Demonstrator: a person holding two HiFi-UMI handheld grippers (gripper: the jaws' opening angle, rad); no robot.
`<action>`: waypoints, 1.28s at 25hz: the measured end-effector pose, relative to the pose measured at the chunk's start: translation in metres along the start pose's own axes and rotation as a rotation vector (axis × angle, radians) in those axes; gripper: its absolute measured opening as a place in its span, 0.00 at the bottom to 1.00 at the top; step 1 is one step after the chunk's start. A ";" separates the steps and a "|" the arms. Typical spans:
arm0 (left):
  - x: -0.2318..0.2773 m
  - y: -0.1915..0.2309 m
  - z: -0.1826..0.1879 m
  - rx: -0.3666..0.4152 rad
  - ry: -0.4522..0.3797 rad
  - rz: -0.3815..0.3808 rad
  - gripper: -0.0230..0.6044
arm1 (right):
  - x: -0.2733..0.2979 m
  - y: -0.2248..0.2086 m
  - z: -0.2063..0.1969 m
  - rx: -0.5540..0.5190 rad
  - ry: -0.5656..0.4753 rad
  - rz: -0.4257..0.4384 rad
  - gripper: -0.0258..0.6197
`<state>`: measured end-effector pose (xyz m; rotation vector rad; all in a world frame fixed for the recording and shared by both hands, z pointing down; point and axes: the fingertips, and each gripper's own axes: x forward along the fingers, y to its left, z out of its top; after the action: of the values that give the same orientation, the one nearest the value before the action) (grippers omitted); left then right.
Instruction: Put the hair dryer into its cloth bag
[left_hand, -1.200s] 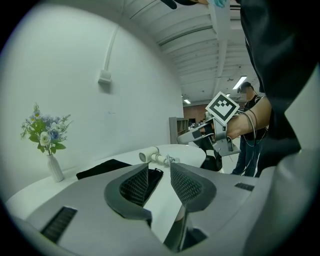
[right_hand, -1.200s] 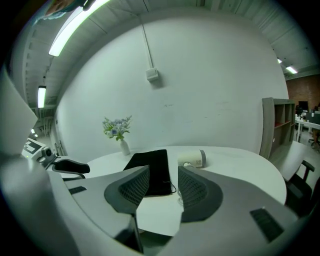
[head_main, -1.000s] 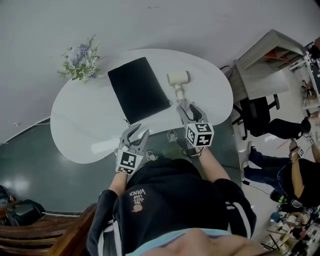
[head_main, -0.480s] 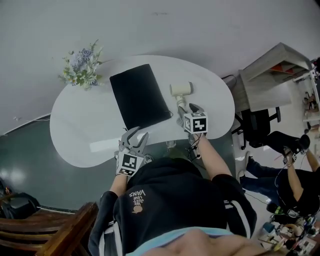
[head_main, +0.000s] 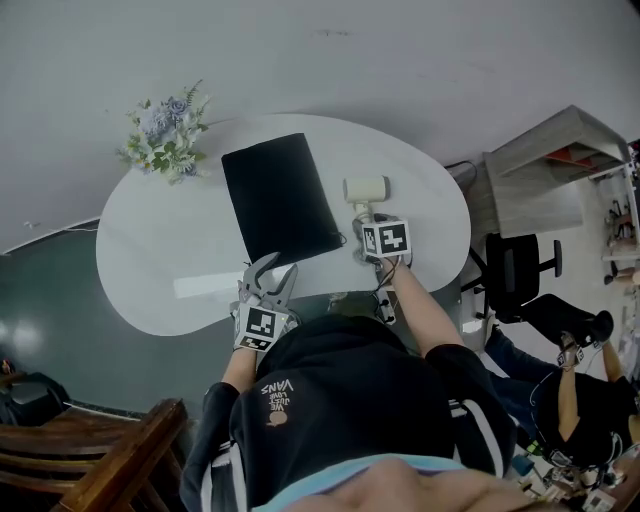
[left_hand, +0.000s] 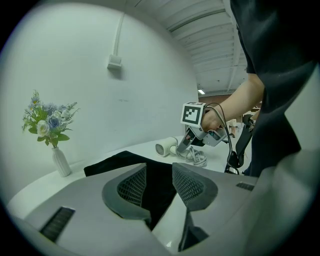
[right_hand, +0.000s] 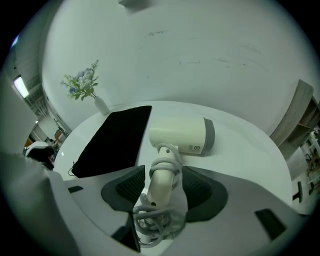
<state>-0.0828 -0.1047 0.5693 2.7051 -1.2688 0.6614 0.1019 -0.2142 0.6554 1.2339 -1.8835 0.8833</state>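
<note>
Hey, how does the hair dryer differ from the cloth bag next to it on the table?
The hair dryer is cream-white; the cloth bag is black. The hair dryer is bulky, a barrel and handle with cord wound round it; the cloth bag lies flat. The cloth bag covers more table than the hair dryer. Both lie on the white table, side by side, not touching.

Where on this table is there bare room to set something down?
Bare table: left of the cloth bag, from the flower vase to the near edge, and the right end beyond the hair dryer. Crowded: between bag and dryer, at the right gripper.
</note>
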 end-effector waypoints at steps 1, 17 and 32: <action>0.001 0.002 0.000 -0.001 0.001 0.003 0.28 | 0.001 -0.001 0.000 -0.004 0.011 0.001 0.37; 0.015 -0.007 -0.011 0.012 0.023 -0.011 0.29 | 0.024 0.008 -0.013 -0.014 0.070 0.003 0.37; 0.013 -0.011 -0.034 0.062 0.109 -0.049 0.29 | 0.022 -0.002 -0.012 -0.038 -0.037 -0.027 0.38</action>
<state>-0.0795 -0.0980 0.6066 2.6976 -1.1715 0.8436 0.1001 -0.2147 0.6804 1.2578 -1.9000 0.8116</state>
